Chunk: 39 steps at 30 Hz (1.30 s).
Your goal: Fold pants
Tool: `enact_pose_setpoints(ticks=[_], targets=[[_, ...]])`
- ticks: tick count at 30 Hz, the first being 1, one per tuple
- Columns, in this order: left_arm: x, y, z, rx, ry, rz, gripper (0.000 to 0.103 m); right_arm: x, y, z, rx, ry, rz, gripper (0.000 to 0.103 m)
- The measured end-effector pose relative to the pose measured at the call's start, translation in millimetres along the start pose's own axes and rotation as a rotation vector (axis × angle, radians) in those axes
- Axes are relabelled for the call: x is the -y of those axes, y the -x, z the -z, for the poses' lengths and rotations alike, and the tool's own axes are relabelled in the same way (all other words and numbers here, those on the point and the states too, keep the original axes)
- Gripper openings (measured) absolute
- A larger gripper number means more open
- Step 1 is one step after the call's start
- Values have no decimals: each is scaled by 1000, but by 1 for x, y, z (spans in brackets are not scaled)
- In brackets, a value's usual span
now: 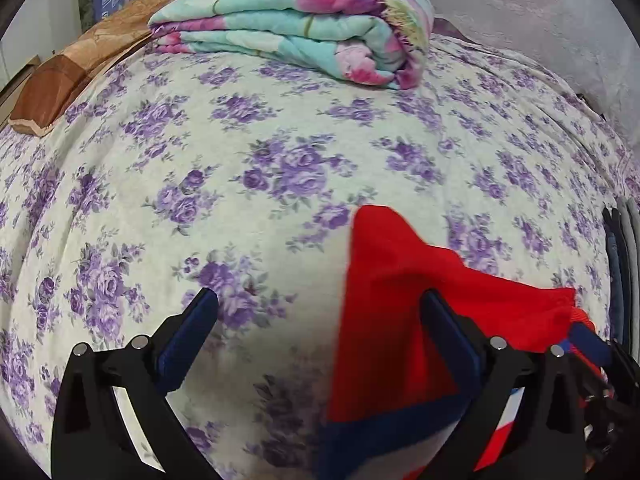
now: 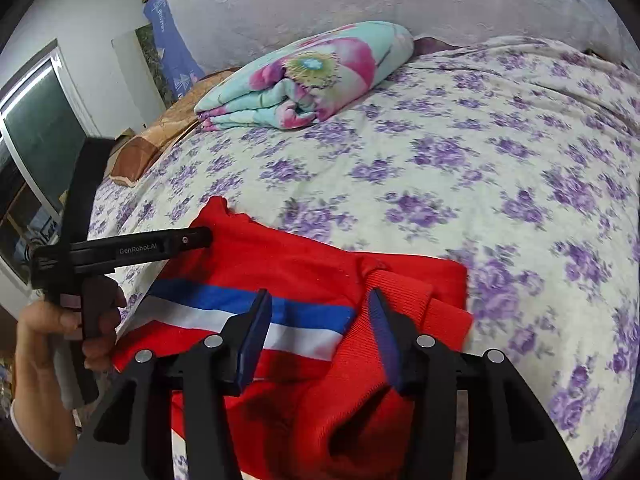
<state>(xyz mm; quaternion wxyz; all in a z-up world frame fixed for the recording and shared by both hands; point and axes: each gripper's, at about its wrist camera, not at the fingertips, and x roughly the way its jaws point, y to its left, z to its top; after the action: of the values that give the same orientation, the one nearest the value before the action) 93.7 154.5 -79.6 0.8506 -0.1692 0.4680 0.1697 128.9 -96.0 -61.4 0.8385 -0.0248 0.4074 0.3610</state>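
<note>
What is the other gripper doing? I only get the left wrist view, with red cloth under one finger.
Observer: The right gripper hangs over the red pants, jaws apart, a ribbed red edge between them.
Operator: Who holds mine?
Observer: A hand grips the left gripper by its handle, beside the pants.
Operator: Anything past the bed?
Observer: A window, on the wall beyond the hand.

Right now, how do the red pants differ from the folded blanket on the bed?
The red pants are solid red with a blue-and-white stripe; the blanket is turquoise with pink flowers. The pants lie rumpled near the cameras; the blanket sits neatly folded at the far end. Both rest on the bedsheet.
</note>
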Motion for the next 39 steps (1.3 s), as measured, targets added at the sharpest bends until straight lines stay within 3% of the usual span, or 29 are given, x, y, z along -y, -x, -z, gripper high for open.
enact_pose_setpoints(ticks=[4,7,8,10,12,13,15,16,17,18,21,25,28,30,32,34,39], targets=[[-3,-5,3,-5,-4,-17,99,0,6,1,18,26,39,52],[-2,2,7,14,-24,-67,99,-3,27,1,72,35,46,72],[-1,6,7,24,-33,-84,99,-3,35,1,98,44,49,74],[2,19,12,62,-59,-115,99,-5,47,-1,134,77,89,75],[6,29,19,78,-64,-100,99,-12,46,1,127,121,137,75],[8,31,23,74,-64,-84,99,-17,41,2,108,157,184,75],[15,31,35,54,-74,-69,99,-30,25,11,80,267,367,75],[19,29,40,50,-85,-73,99,-35,16,16,75,336,482,78],[23,27,46,51,-100,-77,99,-37,5,21,69,413,583,88],[25,25,52,61,-117,-83,99,-36,3,24,67,437,610,90],[20,25,62,65,-108,-70,99,-18,12,17,25,367,540,91],[0,30,64,22,-62,-35,99,14,34,15,1,261,518,91],[-8,43,66,28,-45,-57,99,24,53,16,38,140,332,93],[-8,51,68,54,-50,-71,99,14,55,19,62,141,247,93],[-2,49,72,52,-81,-73,99,-3,46,24,49,219,262,93],[1,40,78,25,-102,-98,99,-17,25,35,-26,326,357,93],[-14,40,90,26,-19,-23,99,-7,26,34,-72,282,312,95]])
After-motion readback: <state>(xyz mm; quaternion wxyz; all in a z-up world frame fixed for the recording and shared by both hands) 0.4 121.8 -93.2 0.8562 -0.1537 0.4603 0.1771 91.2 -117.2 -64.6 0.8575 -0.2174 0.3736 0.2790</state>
